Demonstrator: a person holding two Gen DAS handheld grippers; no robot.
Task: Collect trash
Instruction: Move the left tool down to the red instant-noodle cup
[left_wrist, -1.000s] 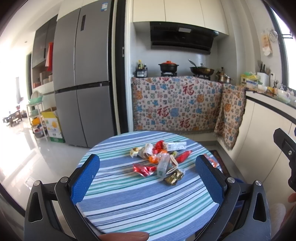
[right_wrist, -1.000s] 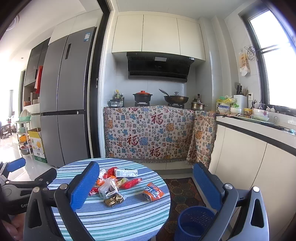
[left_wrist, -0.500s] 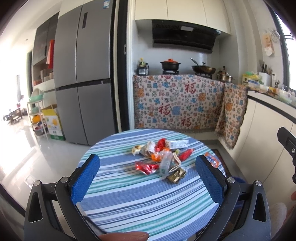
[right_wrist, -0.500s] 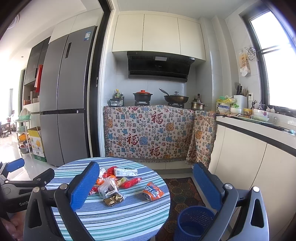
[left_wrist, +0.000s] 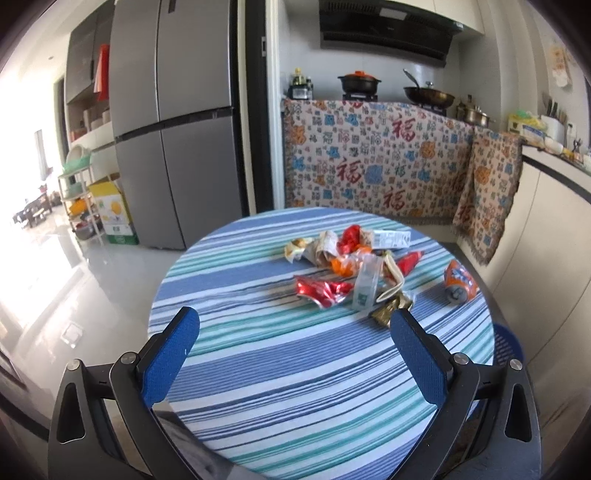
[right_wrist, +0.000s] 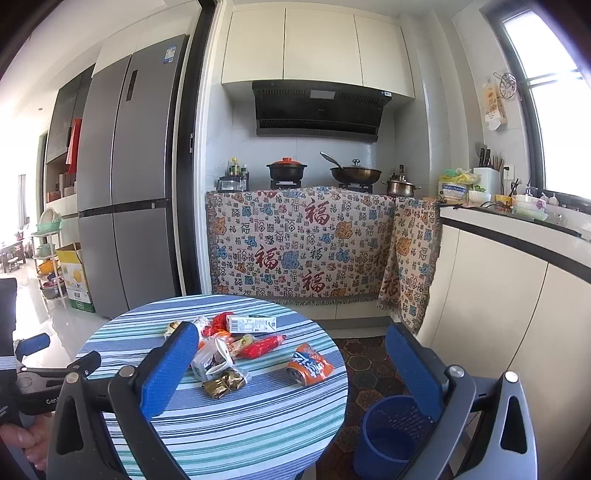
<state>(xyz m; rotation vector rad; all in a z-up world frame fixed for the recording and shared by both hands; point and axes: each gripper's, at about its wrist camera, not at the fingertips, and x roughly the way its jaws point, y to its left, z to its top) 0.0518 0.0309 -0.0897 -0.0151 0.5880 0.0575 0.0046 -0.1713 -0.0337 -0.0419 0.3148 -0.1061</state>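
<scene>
Left tongs (left_wrist: 294, 341) and right tongs (right_wrist: 291, 356) are both released and empty above the table (left_wrist: 295, 398). The trash pile (left_wrist: 354, 269) lies mid-table, the crushed orange can (right_wrist: 309, 363) apart near the rim.

Risk: a nudge may roll the can off, missing the blue bin (right_wrist: 388, 435).

Curtain (right_wrist: 303, 243) characters read "福"; package print is illegible.

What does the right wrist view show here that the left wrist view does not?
Only the right wrist view shows the whole blue bin on the floor beside the table, the window, and the left gripper seen from outside. Only the left wrist view shows the crumpled red wrapper unobstructed. Both show the striped round table, the trash pile, the crushed orange can, and open, empty jaws.
</scene>
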